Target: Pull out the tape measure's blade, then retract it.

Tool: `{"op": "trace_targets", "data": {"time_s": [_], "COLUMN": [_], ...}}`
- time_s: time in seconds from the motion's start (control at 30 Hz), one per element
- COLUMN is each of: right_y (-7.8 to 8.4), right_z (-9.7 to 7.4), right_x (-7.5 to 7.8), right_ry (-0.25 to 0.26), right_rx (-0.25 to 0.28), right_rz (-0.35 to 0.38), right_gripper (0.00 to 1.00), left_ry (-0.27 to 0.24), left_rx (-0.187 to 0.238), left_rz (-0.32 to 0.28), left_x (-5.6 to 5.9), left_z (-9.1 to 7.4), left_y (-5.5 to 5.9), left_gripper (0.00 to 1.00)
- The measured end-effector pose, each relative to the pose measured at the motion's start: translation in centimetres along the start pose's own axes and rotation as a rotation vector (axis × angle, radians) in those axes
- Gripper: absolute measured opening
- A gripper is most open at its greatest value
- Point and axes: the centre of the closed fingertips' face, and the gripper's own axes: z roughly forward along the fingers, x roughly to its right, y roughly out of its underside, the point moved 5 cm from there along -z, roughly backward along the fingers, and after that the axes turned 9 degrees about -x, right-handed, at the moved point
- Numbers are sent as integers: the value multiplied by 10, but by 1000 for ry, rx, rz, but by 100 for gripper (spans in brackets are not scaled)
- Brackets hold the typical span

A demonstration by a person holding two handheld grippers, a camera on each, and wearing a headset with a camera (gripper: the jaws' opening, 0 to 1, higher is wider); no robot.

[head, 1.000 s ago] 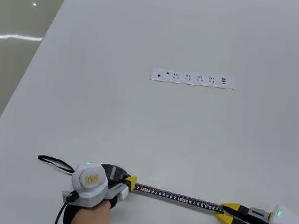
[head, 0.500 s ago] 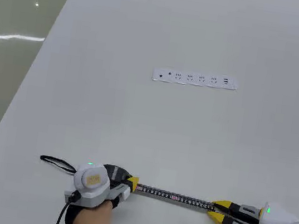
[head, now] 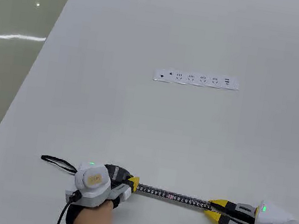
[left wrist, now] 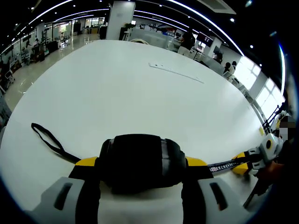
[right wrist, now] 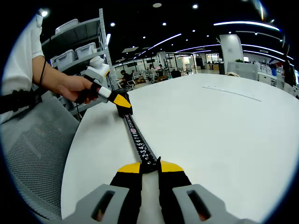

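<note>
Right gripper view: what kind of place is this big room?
Probably a big open office or workshop, not a home: long ceiling light strips run overhead, shelves of storage bins stand at the side, and the white table is huge.

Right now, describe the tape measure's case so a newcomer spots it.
On the white table, go to the near edge, far from the power strip. The case is the rounded black body clamped in the left gripper, a strap loop trailing one side and the numbered blade leaving the other.
</note>
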Motion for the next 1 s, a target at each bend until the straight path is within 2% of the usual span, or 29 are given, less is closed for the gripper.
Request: {"op": "trace_targets", "data": {"time_s": [0.6, 1.0], "right_y": [-7, -13], "right_z": [7, 20], "right_x": [-3, -5], "right_ry": [-12, -33], "right_rx": [8, 11], "right_rz": [4, -1], "right_gripper": [11, 11], "left_ry": [1, 1], "left_rx": [-3, -4], "left_rz": [-3, -2], "left_x": [0, 0], "left_z": [0, 0], "left_y": [-1, 0], "left_gripper": [69, 69]}}
